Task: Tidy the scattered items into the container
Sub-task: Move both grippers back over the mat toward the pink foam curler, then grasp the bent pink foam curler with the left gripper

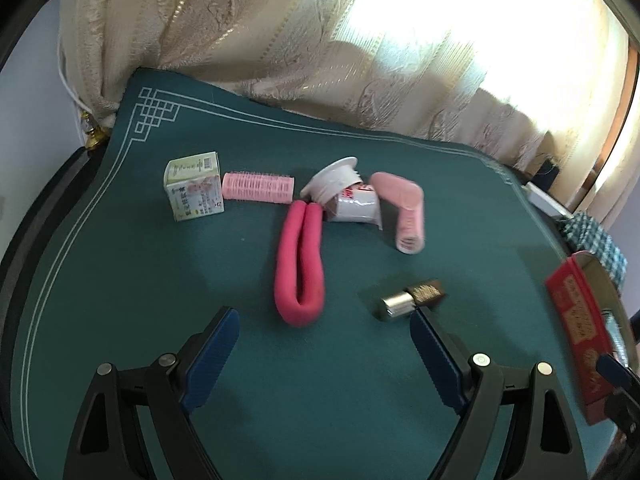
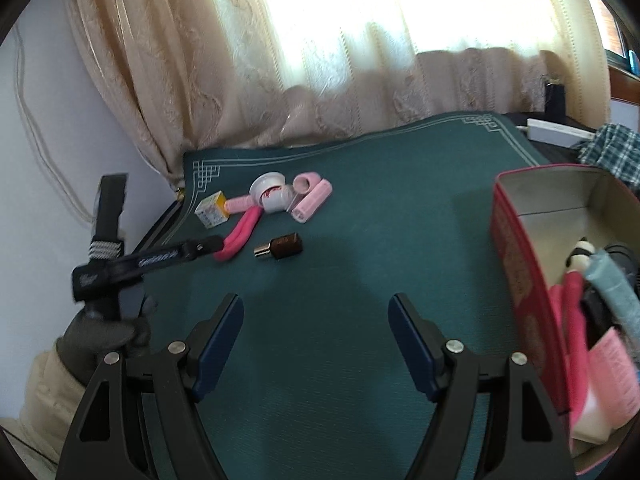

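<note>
Scattered on the green mat (image 1: pixel 160 280): a folded pink foam roller (image 1: pixel 300 264), a small brown bottle with a silver cap (image 1: pixel 412 300), a white cup on its side (image 1: pixel 348 196), pink hair rollers (image 1: pixel 258 186) (image 1: pixel 404 210) and a small box (image 1: pixel 194 192). My left gripper (image 1: pixel 324 320) is open and empty, just short of the foam roller and the bottle. My right gripper (image 2: pixel 316 312) is open and empty over bare mat. The red container (image 2: pixel 520 248) stands at the right and holds several items. The left gripper also shows in the right wrist view (image 2: pixel 216 244), beside the foam roller (image 2: pixel 240 234).
A beige curtain (image 1: pixel 320 40) hangs behind the table's far edge. A checked cloth (image 2: pixel 612 148) and a white strip (image 2: pixel 556 130) lie beyond the container. The bottle (image 2: pixel 280 246) lies in the right wrist view too.
</note>
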